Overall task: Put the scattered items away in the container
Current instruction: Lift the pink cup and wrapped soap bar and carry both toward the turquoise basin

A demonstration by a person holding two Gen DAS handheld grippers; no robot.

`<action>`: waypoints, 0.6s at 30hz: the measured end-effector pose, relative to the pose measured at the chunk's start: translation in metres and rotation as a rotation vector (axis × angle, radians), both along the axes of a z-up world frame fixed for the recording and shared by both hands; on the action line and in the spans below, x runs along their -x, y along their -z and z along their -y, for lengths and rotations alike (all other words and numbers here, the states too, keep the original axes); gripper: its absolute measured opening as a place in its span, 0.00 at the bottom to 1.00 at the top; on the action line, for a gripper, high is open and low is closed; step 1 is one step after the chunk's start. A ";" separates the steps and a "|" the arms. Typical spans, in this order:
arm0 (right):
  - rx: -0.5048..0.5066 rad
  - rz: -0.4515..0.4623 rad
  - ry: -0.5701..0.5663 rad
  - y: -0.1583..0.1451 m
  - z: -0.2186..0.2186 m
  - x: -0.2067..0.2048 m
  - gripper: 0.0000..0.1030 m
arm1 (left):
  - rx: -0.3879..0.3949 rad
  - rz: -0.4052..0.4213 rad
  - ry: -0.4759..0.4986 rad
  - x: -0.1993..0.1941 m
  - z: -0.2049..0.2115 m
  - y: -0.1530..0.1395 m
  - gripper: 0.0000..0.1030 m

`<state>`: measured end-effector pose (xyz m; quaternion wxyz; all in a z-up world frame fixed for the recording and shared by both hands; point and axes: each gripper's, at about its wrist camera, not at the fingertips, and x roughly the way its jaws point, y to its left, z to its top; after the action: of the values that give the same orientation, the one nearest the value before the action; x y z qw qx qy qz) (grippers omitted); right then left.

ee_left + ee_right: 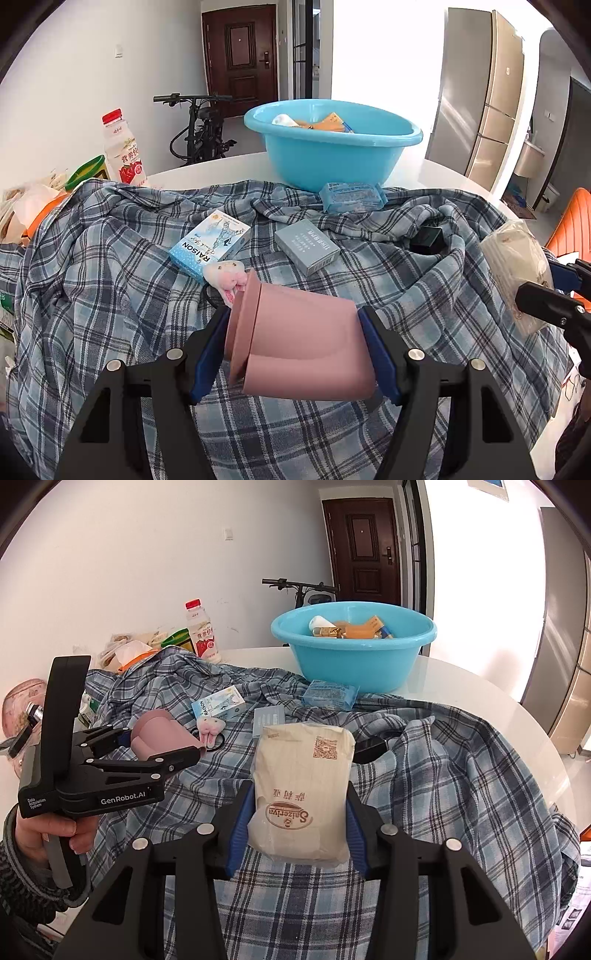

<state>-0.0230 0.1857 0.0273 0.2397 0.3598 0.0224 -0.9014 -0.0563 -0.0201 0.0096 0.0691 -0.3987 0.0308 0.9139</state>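
My left gripper (293, 338) is shut on a pink cup (299, 343) lying sideways between its blue pads, lifted just above the plaid cloth (110, 266). My right gripper (295, 814) is shut on a beige napkin pack (303, 782) held upright in its wrapper. The blue basin (332, 147) stands at the far side of the table with several items inside. On the cloth lie a blue-white box (210, 242), a grey box (307, 245), a blue tissue pack (352, 195), a small pink plush toy (225, 277) and a black object (426, 238).
A red-capped drink bottle (122, 151) and bags (33, 206) crowd the table's far left. A hand (48, 830) holds the left gripper (162, 749) in the right wrist view. An orange chair (572, 229) stands at the right; a bicycle and a door lie beyond.
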 end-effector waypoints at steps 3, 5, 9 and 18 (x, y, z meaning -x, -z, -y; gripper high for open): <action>0.003 0.006 -0.001 0.001 -0.001 -0.002 0.42 | -0.005 0.002 0.007 -0.002 -0.002 0.000 0.69; 0.002 0.011 -0.002 0.003 -0.001 -0.002 0.42 | -0.004 0.004 0.012 -0.003 -0.004 0.000 0.69; 0.009 0.019 0.003 0.004 -0.004 -0.002 0.42 | -0.005 -0.003 0.017 -0.005 -0.007 -0.003 0.69; 0.000 0.013 0.000 0.002 -0.005 0.000 0.42 | -0.008 -0.015 0.024 -0.002 -0.012 -0.009 0.69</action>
<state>-0.0232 0.1902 0.0250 0.2396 0.3656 0.0209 -0.8992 -0.0542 -0.0084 0.0185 0.0813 -0.3912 0.0325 0.9161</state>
